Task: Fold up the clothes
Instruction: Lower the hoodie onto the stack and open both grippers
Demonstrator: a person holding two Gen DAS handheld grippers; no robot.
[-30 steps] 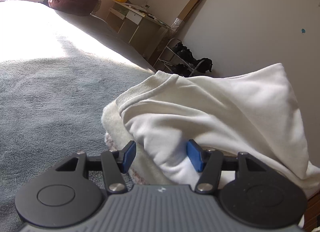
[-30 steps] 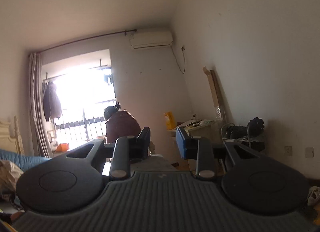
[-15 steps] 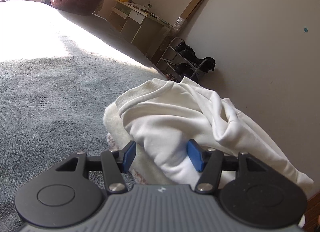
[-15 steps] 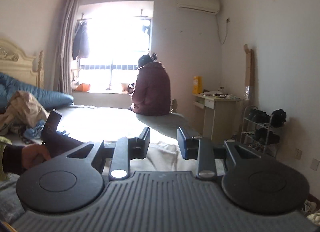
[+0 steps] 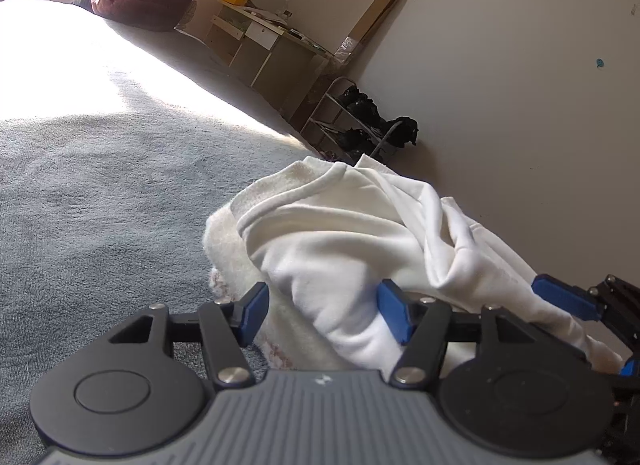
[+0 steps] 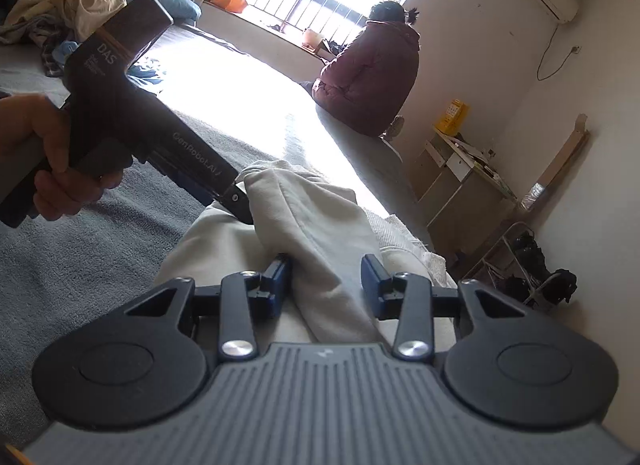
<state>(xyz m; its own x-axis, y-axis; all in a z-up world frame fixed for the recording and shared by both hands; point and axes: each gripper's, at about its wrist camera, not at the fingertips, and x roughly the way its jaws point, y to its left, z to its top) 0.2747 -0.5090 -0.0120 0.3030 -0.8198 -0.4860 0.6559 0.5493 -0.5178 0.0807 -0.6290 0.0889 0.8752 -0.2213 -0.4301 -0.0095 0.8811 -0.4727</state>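
A white sweatshirt (image 5: 344, 241) lies bunched on the grey blanket (image 5: 100, 201), partly folded over itself. My left gripper (image 5: 324, 311) is open, its blue pads on either side of a fold of the cloth. My right gripper (image 6: 326, 285) is open too, with a ridge of the same sweatshirt (image 6: 304, 217) lying between its pads. The right gripper's blue pads also show at the right edge of the left wrist view (image 5: 560, 297). The left gripper's black body (image 6: 132, 113), held by a hand, reaches to the sweatshirt's far edge in the right wrist view.
A person in a maroon jacket (image 6: 368, 77) sits on the far edge of the bed. A desk (image 6: 460, 181) and a shoe rack (image 6: 528, 265) stand along the right wall. A pile of clothes (image 6: 60, 5) lies at the far left by a blue pillow.
The raised part of the sweatshirt has dropped and slumped onto the pile. My right gripper has swung down from facing the room to the sweatshirt. The left gripper has barely moved.
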